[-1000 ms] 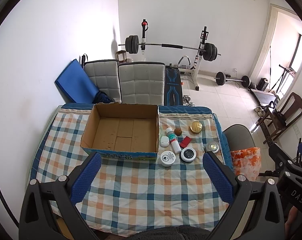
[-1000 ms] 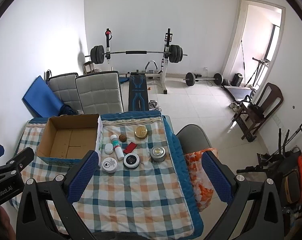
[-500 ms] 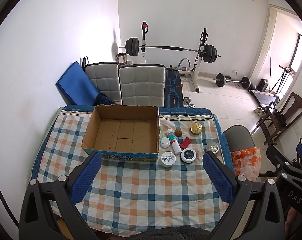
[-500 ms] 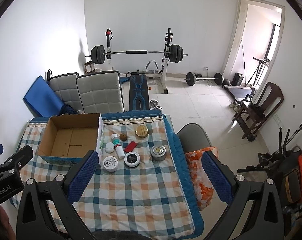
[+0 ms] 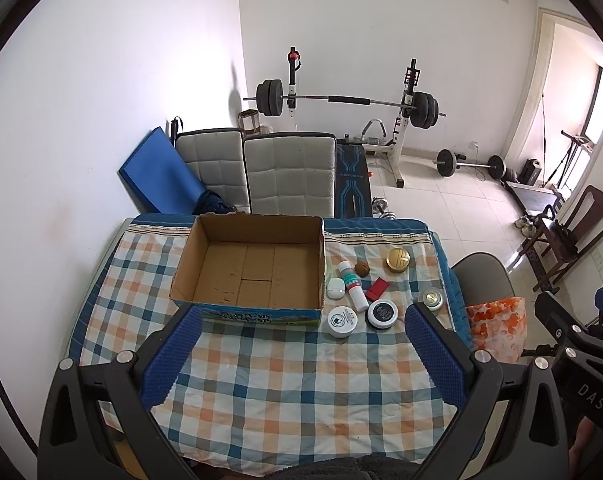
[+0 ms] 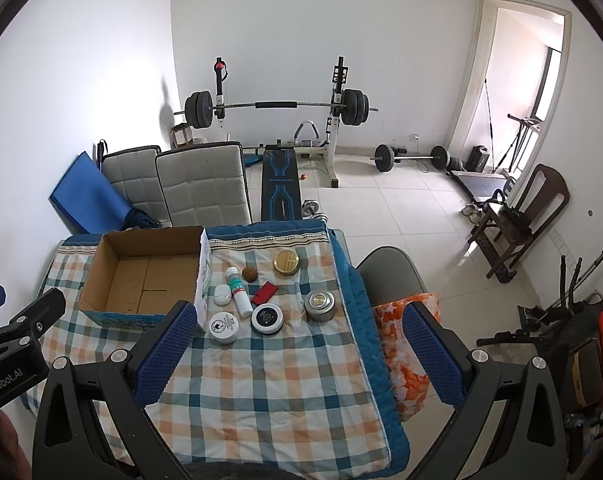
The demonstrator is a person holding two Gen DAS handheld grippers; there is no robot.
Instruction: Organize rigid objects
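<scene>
An open, empty cardboard box [image 5: 253, 264] [image 6: 145, 276] sits on the checked tablecloth [image 5: 301, 380]. To its right lie small items: a white tube [image 5: 352, 284], a white jar [image 5: 342, 321], a black-lidded jar [image 5: 382, 313], a red flat piece [image 5: 376, 289], a gold round tin [image 5: 398, 259], a silver tin [image 6: 319, 305], a brown ball [image 6: 249, 274] and a small white case [image 5: 335, 288]. My left gripper [image 5: 301, 364] is open and empty, high above the near table. My right gripper [image 6: 297, 360] is open and empty, above the table's near right.
Two grey padded chairs [image 5: 289, 176] stand behind the table. A grey chair with an orange bag [image 5: 497, 328] is at the table's right. A barbell rack and bench [image 5: 353, 136] stand farther back.
Both grippers have drifted slightly; the table scene sits a little lower in each view. No object has moved.
</scene>
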